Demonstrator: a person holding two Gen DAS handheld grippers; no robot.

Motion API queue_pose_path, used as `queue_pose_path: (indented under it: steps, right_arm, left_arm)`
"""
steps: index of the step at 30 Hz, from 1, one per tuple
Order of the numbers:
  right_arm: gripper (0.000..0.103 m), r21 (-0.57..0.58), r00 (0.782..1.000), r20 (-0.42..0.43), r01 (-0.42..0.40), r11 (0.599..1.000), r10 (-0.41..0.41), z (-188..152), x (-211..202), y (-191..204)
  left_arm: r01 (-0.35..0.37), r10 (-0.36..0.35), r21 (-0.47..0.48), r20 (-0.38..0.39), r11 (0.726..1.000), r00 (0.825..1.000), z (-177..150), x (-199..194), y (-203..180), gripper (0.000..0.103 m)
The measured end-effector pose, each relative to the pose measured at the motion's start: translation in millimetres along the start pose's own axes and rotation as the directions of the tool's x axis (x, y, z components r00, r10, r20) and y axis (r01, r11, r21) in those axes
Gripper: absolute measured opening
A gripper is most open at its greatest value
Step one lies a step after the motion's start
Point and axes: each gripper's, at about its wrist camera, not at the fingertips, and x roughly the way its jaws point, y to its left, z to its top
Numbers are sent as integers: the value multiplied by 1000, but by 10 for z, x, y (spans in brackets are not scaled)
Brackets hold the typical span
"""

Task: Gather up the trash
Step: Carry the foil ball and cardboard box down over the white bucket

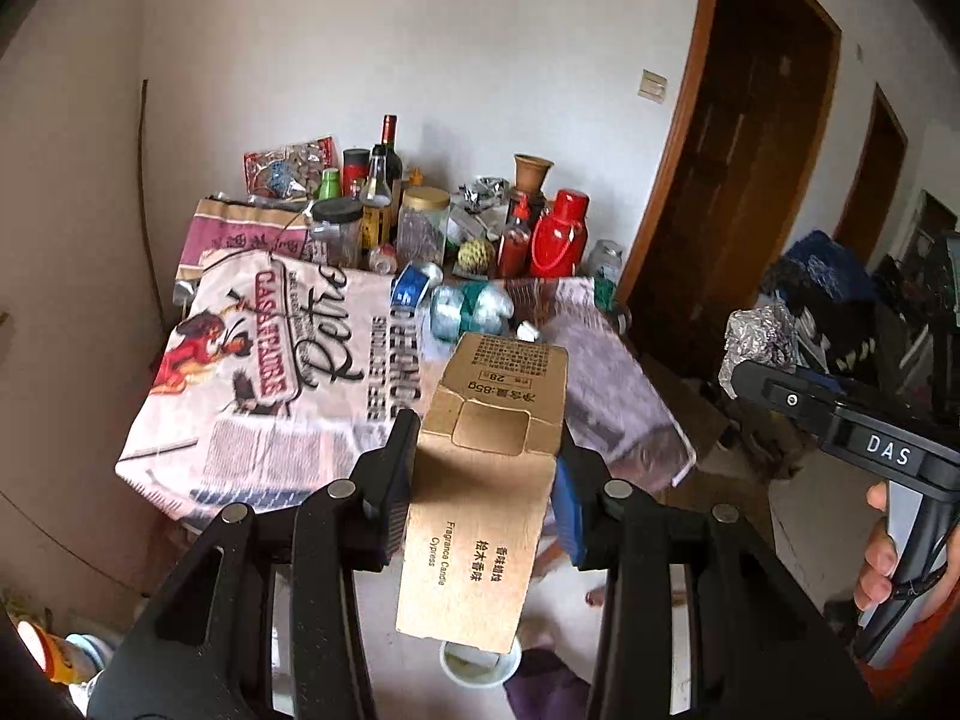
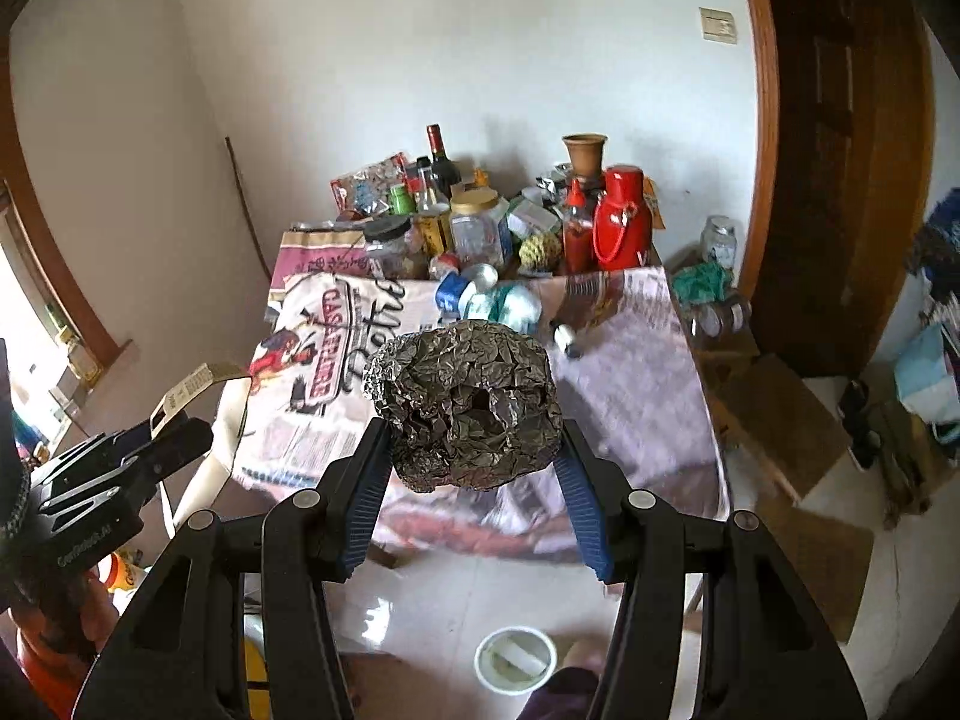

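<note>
My left gripper (image 1: 489,438) is shut on a brown cardboard candle box (image 1: 480,480) with its end flap open, held in the air in front of the table. My right gripper (image 2: 474,429) is shut on a crumpled ball of aluminium foil (image 2: 468,408), also off the table. The right wrist view has the left gripper (image 2: 174,420) at the left edge with the box (image 2: 204,378) sticking up. At the right of the left wrist view the right gripper (image 1: 747,366) carries the foil (image 1: 759,339), with a hand (image 1: 882,552) on its grip.
Ahead is a table under a newspaper-print cloth (image 2: 336,420), its far end crowded with bottles, jars and a red flask (image 2: 621,219). Crushed plastic bottles (image 2: 498,300) lie mid-table. A white round container (image 2: 515,660) stands on the tiled floor below. A wooden door (image 2: 840,150) is at right.
</note>
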Motion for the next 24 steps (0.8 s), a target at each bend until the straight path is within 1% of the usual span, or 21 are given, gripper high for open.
queue_pose_path:
  steps: [3, 7, 11, 14, 19, 21, 24]
  right_arm:
    - [51, 24, 999, -31, 22, 999, -21, -219, -13, 112]
    - [51, 48, 993, -111, 37, 998, -31, -499, 41, 156]
    - [51, 68, 984, -173, 42, 997, -30, -770, 77, 120]
    - [51, 69, 976, -214, 52, 996, -36, -939, 112, 83]
    - [51, 77, 959, -284, 41, 996, -17, -1163, 269, -79]
    - [51, 80, 948, -318, 22, 997, 4, -1255, 415, -200]
    - [51, 66, 929, -371, 14, 998, 12, -1428, 649, -341]
  left_arm:
    - [8, -7, 22, -33, 1000, 999, -210, -98, 45, 40]
    - [21, -19, 29, -87, 999, 996, -465, -135, 48, 40]
    - [43, -41, 10, -162, 999, 986, -693, -26, 16, 40]
    - [47, -46, -2, -204, 999, 978, -834, 66, -29, 40]
    - [43, -55, -48, -294, 998, 954, -1087, 398, -102, 40]
    - [27, -48, -66, -332, 997, 942, -1204, 583, -144, 40]
    - [7, -37, -78, -379, 997, 925, -1396, 901, -194, 40]
